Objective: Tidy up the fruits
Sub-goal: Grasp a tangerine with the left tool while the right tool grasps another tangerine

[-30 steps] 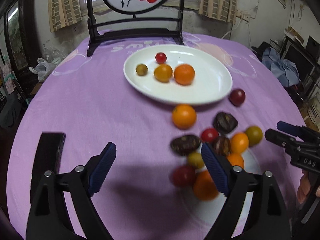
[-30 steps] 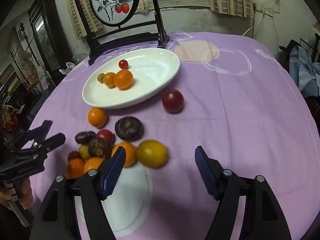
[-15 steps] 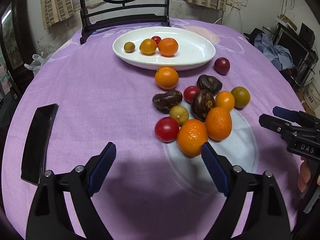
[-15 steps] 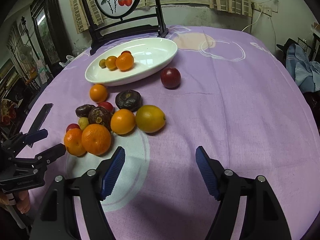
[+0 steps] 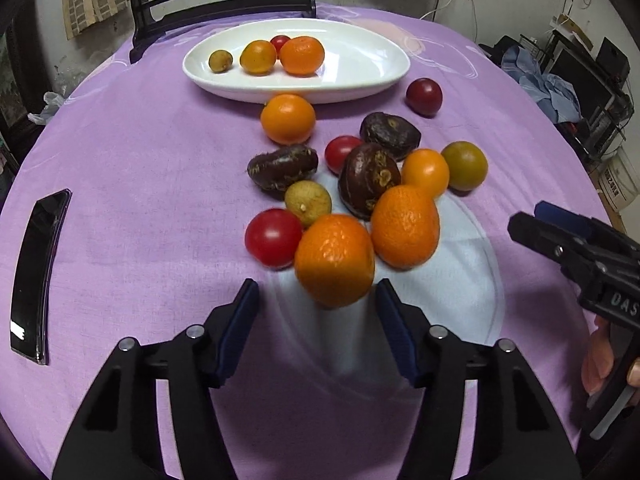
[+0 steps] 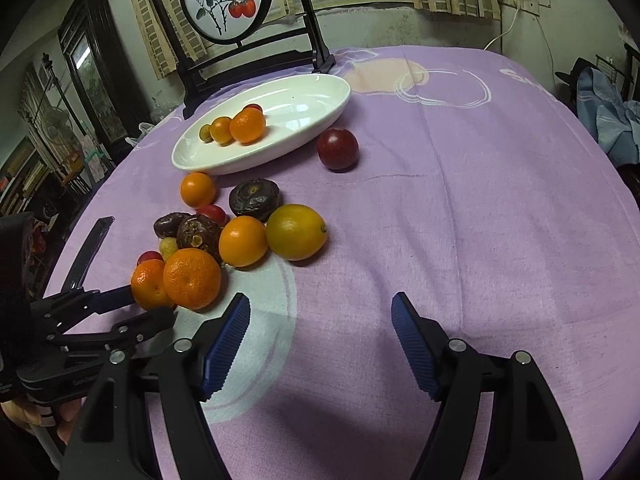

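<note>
A white oval plate (image 5: 360, 76) (image 6: 312, 120) at the far side holds several small fruits. A pile of loose fruits lies on the purple cloth: oranges, red tomatoes, dark brown fruits, a yellow-green one (image 6: 296, 232). My left gripper (image 5: 316, 312) is open with its fingertips on either side of the nearest orange (image 5: 334, 260), not closed on it; it also shows in the right wrist view (image 6: 140, 308) beside that orange (image 6: 150, 284). My right gripper (image 6: 320, 320) is open and empty over bare cloth; it shows at the right edge of the left wrist view (image 5: 560, 228).
A black phone (image 5: 36, 272) lies on the cloth at the left. A dark red fruit (image 5: 424, 96) sits alone right of the plate. A dark chair (image 6: 240, 56) stands behind the table. Clutter surrounds the table's right edge.
My left gripper has moved forward to the nearest orange and its jaws have narrowed around it. My right gripper has drawn back slightly and stays open.
</note>
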The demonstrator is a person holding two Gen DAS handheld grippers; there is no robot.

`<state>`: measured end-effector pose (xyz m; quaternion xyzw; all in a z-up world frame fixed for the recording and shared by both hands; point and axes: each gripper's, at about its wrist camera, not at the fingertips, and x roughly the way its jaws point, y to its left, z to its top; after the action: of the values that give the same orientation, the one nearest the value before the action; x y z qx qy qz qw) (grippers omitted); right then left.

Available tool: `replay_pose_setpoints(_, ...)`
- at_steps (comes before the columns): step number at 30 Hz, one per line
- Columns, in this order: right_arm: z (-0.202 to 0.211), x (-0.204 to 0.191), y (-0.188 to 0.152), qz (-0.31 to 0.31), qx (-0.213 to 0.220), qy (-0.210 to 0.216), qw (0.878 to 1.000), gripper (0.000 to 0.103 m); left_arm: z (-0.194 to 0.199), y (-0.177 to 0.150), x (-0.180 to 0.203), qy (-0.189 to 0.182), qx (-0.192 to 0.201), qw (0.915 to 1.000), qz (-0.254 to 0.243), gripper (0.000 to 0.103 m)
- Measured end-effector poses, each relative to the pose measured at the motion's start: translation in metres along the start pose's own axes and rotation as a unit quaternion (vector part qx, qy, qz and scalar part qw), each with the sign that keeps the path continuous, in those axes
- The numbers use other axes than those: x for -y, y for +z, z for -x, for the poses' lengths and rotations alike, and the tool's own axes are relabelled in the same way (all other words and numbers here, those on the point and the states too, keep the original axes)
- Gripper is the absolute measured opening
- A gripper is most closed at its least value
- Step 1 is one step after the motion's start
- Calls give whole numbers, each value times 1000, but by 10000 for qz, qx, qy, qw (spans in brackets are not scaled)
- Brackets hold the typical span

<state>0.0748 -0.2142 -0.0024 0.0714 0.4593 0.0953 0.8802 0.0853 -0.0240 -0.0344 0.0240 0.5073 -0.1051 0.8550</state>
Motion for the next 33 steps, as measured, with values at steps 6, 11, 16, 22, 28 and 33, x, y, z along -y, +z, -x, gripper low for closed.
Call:
replay_pose_setpoints(6, -1, 4, -1, -50, -1, 101, 9999, 74, -6, 11, 1, 37, -18, 9997, 226, 49)
replay_pose_setpoints(11, -1, 7, -1, -126, -11, 155, 9998, 74, -4, 9, 3, 79, 38, 9999, 49, 37)
replay_pose_setpoints(16, -3, 1, -3, -14, -60, 103, 9999, 74, 8, 0, -3, -32, 55, 10000, -16, 37)
replay_pose_setpoints(22, -6, -30, -9, 562, -194, -67, 9982, 74, 24, -10, -21, -4, 192, 9998, 12, 37)
replay_pose_setpoints(28, -14, -59, -16, 953, -384, -130, 9946, 74, 27, -19, -41, 56, 256, 9996, 70, 37)
replay_pose_setpoints(33, -25, -85, -15, 1193, -502, -194, 9914, 74, 26, -23, -56, -18, 278, 9994, 218, 37)
